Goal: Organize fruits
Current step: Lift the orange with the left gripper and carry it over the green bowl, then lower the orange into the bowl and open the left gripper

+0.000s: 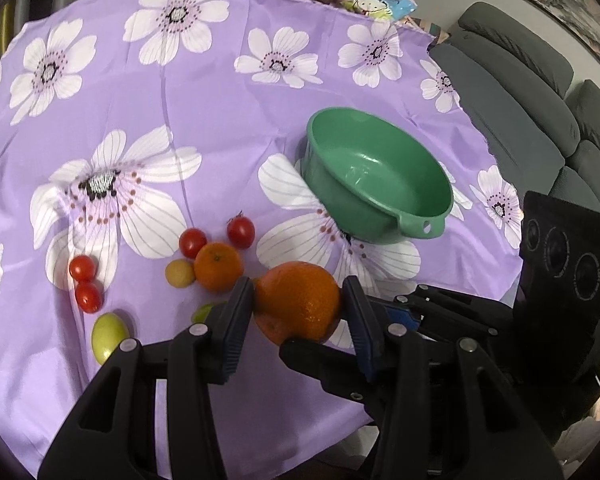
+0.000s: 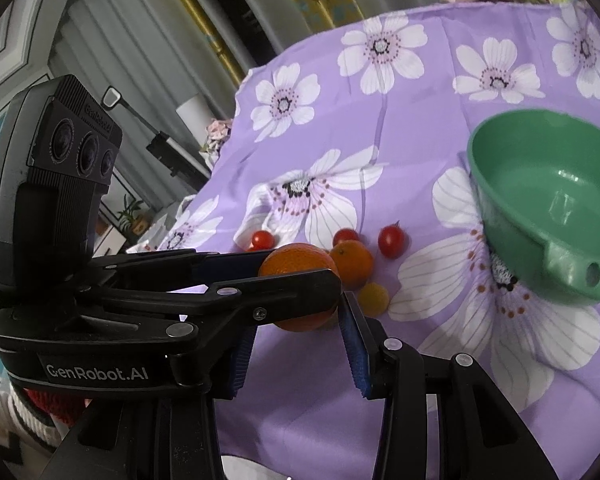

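My left gripper (image 1: 298,304) is shut on a large orange (image 1: 300,300), held just above the purple flowered cloth. In the right wrist view the same orange (image 2: 296,260) sits between the left gripper's fingers, which cross in front of my right gripper (image 2: 296,344). My right gripper is open and empty, just behind the orange. An empty green bowl (image 1: 380,176) stands beyond the orange to the right; it also shows in the right wrist view (image 2: 548,200). A small orange (image 1: 218,266), a yellow fruit (image 1: 180,274), several cherry tomatoes (image 1: 192,242) and a green fruit (image 1: 108,336) lie to the left.
The table (image 1: 220,120) is covered by the purple cloth with white flowers. A grey sofa (image 1: 520,92) stands past its right edge. Pink cloth and a cartoon-print bag (image 1: 380,0) lie at the far edge. My right gripper's body (image 1: 560,280) is close on the right.
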Demonstrator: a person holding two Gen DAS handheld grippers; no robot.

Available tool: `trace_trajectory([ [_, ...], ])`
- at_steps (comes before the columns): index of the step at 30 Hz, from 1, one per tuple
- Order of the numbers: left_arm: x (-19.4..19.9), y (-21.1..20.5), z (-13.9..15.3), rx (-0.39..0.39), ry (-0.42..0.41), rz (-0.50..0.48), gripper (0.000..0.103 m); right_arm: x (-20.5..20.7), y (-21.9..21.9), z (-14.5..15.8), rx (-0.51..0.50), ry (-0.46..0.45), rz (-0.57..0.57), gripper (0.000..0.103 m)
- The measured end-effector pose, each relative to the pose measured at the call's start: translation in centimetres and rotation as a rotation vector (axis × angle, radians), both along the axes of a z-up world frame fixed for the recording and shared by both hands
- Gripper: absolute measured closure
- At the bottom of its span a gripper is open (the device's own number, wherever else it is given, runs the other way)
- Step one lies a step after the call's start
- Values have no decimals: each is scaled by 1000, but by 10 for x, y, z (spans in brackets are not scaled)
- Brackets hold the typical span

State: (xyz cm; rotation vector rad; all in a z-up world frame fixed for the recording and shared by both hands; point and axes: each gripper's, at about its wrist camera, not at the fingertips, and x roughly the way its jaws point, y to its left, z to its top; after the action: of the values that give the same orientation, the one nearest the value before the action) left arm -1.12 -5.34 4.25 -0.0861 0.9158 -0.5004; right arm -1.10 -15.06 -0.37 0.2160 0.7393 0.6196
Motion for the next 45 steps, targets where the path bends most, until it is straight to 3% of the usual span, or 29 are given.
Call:
trace_trajectory([
  [17, 10, -23, 20, 29, -76, -50, 58, 2, -19, 16, 15, -78, -51, 60],
  [33, 59, -78, 33, -6, -124, -191, 58, 26, -68, 30, -1, -120, -213, 60],
  [45, 101, -113, 19, -7, -72, -226, 58, 57, -99, 23, -33, -82, -314, 61],
])
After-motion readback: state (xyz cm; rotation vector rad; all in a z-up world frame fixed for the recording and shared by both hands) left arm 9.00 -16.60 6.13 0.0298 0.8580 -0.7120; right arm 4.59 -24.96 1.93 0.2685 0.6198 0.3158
